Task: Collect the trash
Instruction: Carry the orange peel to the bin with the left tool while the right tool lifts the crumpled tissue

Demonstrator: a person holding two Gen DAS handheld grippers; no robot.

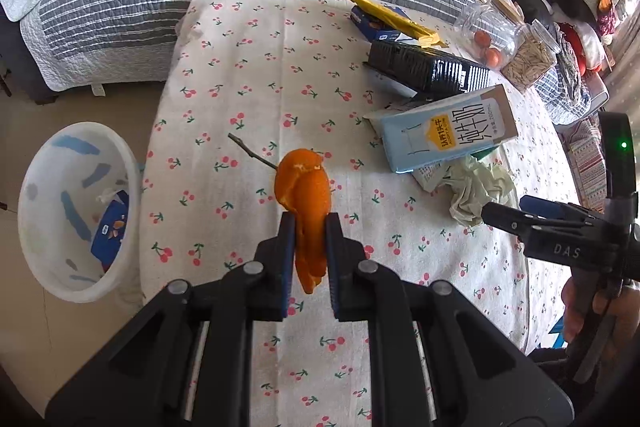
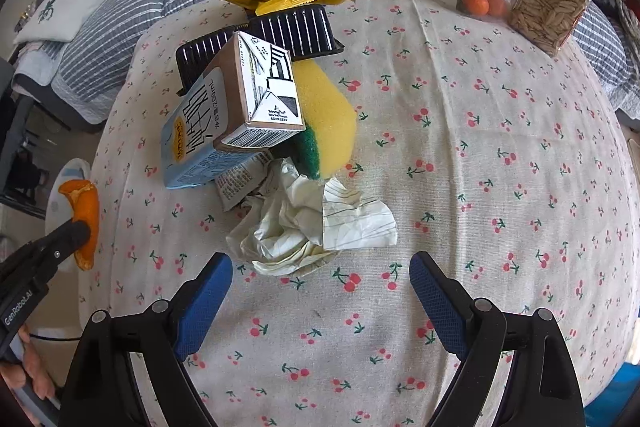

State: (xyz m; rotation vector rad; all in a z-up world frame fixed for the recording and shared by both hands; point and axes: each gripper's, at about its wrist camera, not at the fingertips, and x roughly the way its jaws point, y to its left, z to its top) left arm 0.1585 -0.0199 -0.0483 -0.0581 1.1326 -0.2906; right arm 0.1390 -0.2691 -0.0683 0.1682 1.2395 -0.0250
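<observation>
The left tool [image 1: 308,227] is clamping a strip of orange peel [image 1: 306,195], which is standing up lengthwise between the pads and clear of the cherry-print surface [image 1: 256,67]. The white bin [image 1: 76,211] is sitting on the floor just off the surface's left edge, so the peel's drop point is lying to the left of that tool and below it; the left hand is plainly the nearer one. The right tool [image 2: 320,291] is hanging with its jaws wide apart and nothing between them, just short of the crumpled paper [image 2: 304,223], which is lying mid-surface against the milk carton [image 2: 224,115] and the yellow sponge [image 2: 328,115]. The left wrist view is showing the bin's inside, with a blue wrapper already in it, and a twig [image 1: 250,157] on the cloth; the right wrist view is showing the sponge, hidden from the other camera.
</observation>
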